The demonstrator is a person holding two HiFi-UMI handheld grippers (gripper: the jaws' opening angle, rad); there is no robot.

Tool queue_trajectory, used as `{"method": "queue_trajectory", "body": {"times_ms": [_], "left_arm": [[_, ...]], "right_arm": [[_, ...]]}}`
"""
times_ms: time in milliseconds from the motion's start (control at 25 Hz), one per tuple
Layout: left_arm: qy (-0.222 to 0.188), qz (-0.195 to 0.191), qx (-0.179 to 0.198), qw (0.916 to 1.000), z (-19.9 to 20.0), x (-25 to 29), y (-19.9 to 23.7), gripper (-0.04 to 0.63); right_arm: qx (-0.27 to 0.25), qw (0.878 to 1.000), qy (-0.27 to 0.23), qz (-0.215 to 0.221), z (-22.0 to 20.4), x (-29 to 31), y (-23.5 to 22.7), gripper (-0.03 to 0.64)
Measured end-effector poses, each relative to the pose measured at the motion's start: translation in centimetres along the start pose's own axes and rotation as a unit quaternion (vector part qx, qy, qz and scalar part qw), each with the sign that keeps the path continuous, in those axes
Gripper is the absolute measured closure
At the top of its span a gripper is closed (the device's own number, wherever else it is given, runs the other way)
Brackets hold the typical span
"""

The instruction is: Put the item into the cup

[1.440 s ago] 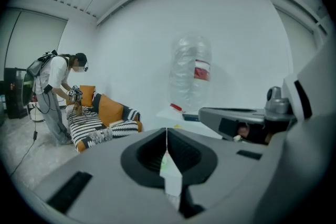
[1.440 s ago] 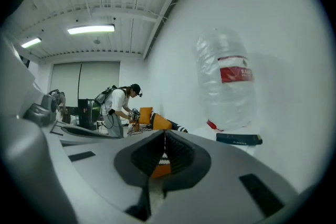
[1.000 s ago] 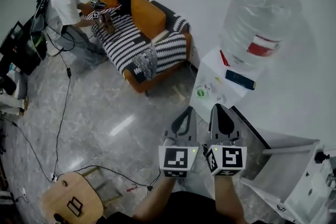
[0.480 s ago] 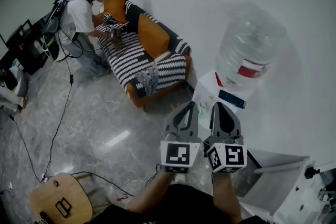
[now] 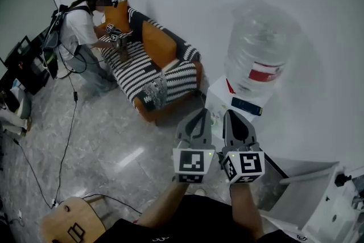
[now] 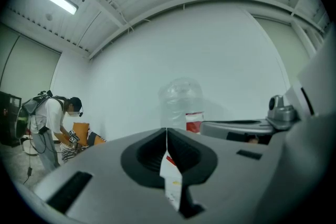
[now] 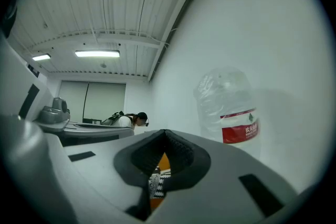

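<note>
My left gripper (image 5: pixel 199 118) is shut on a thin white string whose white-and-red paper tag (image 6: pixel 172 178) hangs in the gap behind the closed jaws; what is at the string's other end is hidden. In its own view the left gripper (image 6: pixel 167 132) points at the big water bottle (image 6: pixel 181 105). Close beside it, my right gripper (image 5: pixel 232 118) is shut with nothing between its jaws, as the right gripper (image 7: pixel 165 135) view also shows. Both are held in the air in front of the white dispenser top (image 5: pixel 224 94). No cup shows clearly.
A large clear water bottle (image 5: pixel 259 54) with a red label stands on the dispenser, with a dark blue card (image 5: pixel 246 106) beside it. A striped sofa (image 5: pixel 153 65) with a person (image 5: pixel 79 31) bent over it is at the far left. A wooden stool (image 5: pixel 71 222) and a white rack (image 5: pixel 307 190) are nearby.
The two grippers have stayed shut and side by side while the view shifted. A small green-and-white cup seen on the dispenser top one second ago is now behind the left gripper.
</note>
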State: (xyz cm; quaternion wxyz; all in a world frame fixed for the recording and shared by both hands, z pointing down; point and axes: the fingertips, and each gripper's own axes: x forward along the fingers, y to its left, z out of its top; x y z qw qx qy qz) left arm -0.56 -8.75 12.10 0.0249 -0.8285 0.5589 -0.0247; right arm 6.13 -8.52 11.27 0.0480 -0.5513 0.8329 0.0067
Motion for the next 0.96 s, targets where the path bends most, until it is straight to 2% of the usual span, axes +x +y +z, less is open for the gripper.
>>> {"method": "queue_trajectory", "body": {"times_ms": [960], "left_arm": [[0.001, -0.001, 0.006, 1.0, -0.2, 1.2, 0.1, 0.581]], "right_arm": [[0.001, 1.0, 0.011, 0.014, -0.6, 1.3, -0.1, 0.607]]}}
